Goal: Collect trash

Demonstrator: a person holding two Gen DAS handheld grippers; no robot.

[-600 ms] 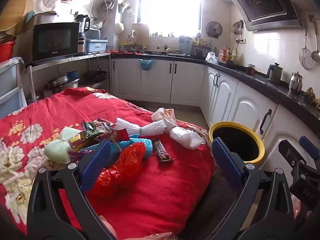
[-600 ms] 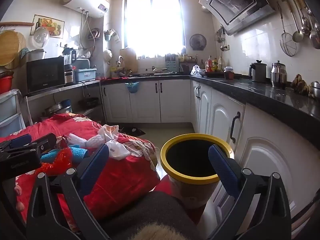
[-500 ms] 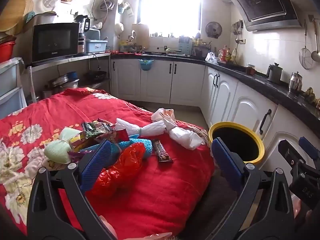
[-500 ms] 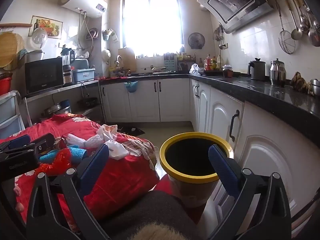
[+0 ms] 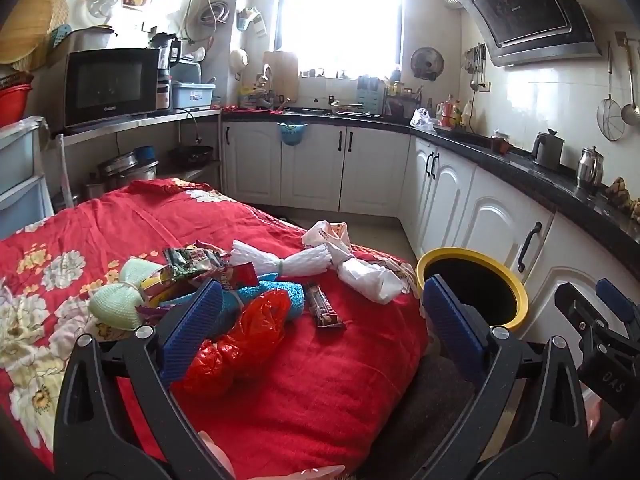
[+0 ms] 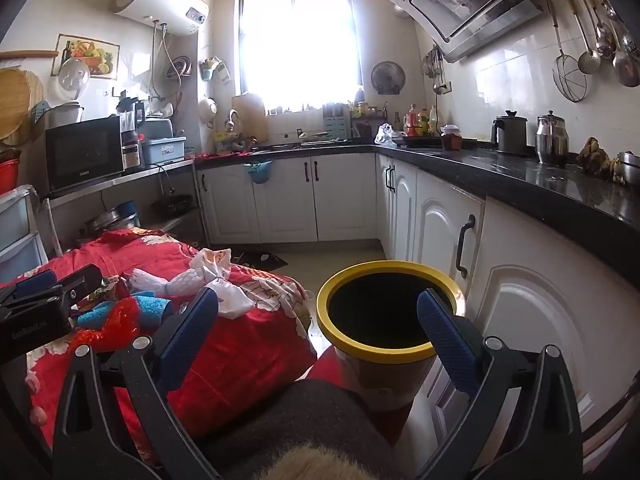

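Trash lies in a heap on a red flowered cloth (image 5: 312,380): a red plastic bag (image 5: 240,340), a brown snack bar wrapper (image 5: 325,310), white tied bags (image 5: 352,268), a blue fuzzy piece (image 5: 260,292), a pale green bundle (image 5: 116,300) and snack wrappers (image 5: 192,258). A yellow-rimmed bin (image 5: 472,292) stands to the right of the cloth. My left gripper (image 5: 320,320) is open and empty above the heap's near side. My right gripper (image 6: 318,328) is open and empty, just before the bin (image 6: 384,316).
White cabinets (image 6: 440,232) under a black counter (image 6: 540,184) run along the right and far walls, close behind the bin. A microwave (image 5: 112,84) sits on a shelf at the left. A dark grey fabric (image 6: 300,420) lies low between cloth and bin.
The right wrist view has shifted slightly, with the bin a little lower and nearer. The left gripper and the trash have hardly moved.
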